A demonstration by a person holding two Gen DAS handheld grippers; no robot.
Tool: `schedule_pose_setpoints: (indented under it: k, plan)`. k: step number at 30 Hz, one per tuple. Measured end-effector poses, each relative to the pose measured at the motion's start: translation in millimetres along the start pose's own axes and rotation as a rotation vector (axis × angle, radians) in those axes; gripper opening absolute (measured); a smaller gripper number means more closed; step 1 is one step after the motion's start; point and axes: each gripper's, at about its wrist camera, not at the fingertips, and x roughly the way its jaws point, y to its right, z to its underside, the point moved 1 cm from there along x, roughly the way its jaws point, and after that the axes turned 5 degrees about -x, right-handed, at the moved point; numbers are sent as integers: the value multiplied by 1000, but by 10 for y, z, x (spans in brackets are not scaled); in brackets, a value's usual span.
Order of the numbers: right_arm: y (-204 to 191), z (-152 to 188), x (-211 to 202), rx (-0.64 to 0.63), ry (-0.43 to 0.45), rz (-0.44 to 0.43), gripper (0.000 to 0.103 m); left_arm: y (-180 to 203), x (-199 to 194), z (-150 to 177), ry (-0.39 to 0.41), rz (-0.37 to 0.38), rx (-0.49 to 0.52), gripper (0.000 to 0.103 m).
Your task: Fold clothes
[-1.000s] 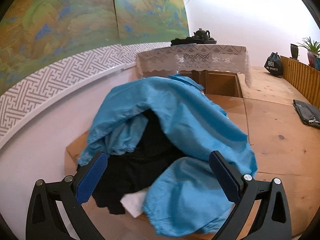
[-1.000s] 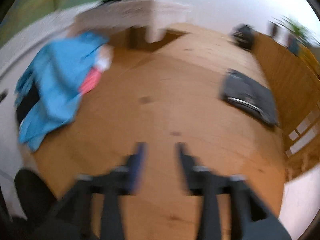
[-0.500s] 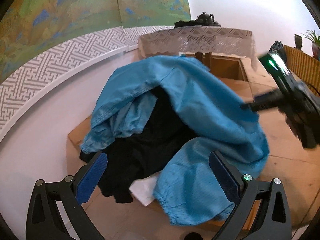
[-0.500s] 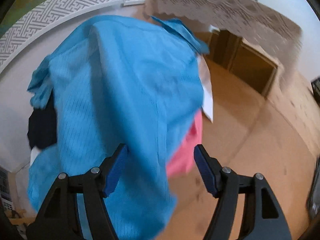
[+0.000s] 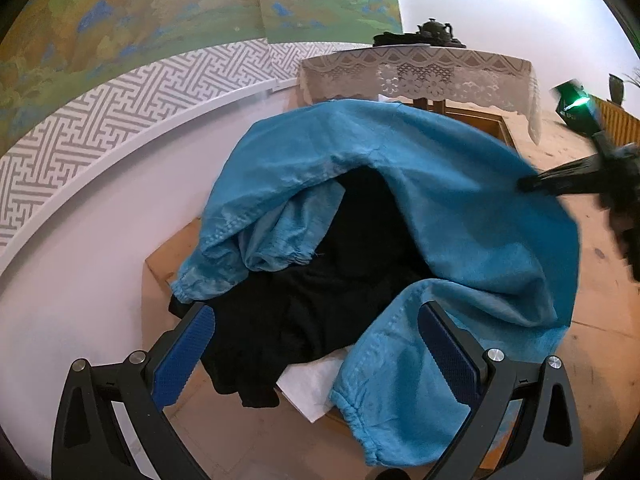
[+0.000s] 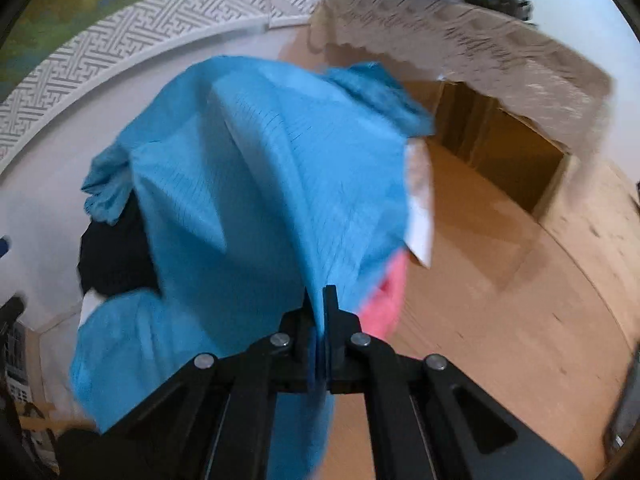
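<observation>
Here the right gripper (image 6: 320, 304) pinches an edge of the blue jacket (image 6: 248, 184) heaped over black clothing (image 5: 320, 300), while the left gripper (image 5: 316, 344) hovers spread wide.

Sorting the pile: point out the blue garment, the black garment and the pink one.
Crumpled blue garment (image 5: 460, 200), left wrist view, upper drape.
Black fabric garment (image 5: 320, 300), left wrist view, middle.
Pink cloth garment (image 6: 384, 300), right wrist view, exposed edge.
</observation>
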Motion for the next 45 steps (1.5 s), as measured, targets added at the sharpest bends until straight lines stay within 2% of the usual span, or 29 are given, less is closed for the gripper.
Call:
schedule_pose_setpoints:
  k: [4,7,9,11,13,14,16,19,20,21,24,25,28,31,33,36,41,45]
  plan:
    - [238,549,-681,47,-16,71,2,101,-58,-3,6,-3,32,102]
    - [387,1151,-1255,102,-26,126,2,211,-128,-9,14,21,43,102]
    - [461,1665,-1635,169,-45,173,2,331,-174,-14,17,48,64,102]
    - [568,2265,-2036,233,-98,273,2,469,-208,-23,19,68,95,102]
    - [700,2814,-2399,350,-136,347,2,667,-271,-38,32,99,131,102]
    - [767,3164,-2606,431,-172,388,2,771,-306,-46,39,120,147,102]
    - [801,3671,-2889,500,-247,504,4,969,-369,-47,47,159,174,102]
    - [688,4160,-3073,532,-380,567,7,1302,-417,-53,45,217,218,102]
    - [638,4234,-3133,557,-383,535,11,1447,-426,-57,41,239,237,102]
    - [616,4255,-3188,566,-373,516,20,1577,-428,-60,34,262,262,102]
    - [542,4084,-3338,550,-296,452,42,1960,-439,-62,17,322,334,102]
    - [546,3977,-3337,538,-272,439,44,2081,-445,-59,12,337,359,102]
    - [476,3754,-3425,495,-239,444,46,2418,-392,-73,-18,391,429,102]
    - [647,3706,-3360,490,-253,455,47,2715,-172,-41,-111,459,481,102]
    - [743,3723,-3289,529,-247,423,48,2839,-17,-10,-150,463,507,102]
    - [890,3787,-2972,540,-248,385,48,2923,200,122,-199,448,546,102]
    - [981,3798,-2235,538,-303,303,48,2899,454,315,-230,382,589,102]
    - [962,3870,-1938,507,-366,277,48,2794,669,458,-268,329,616,102]
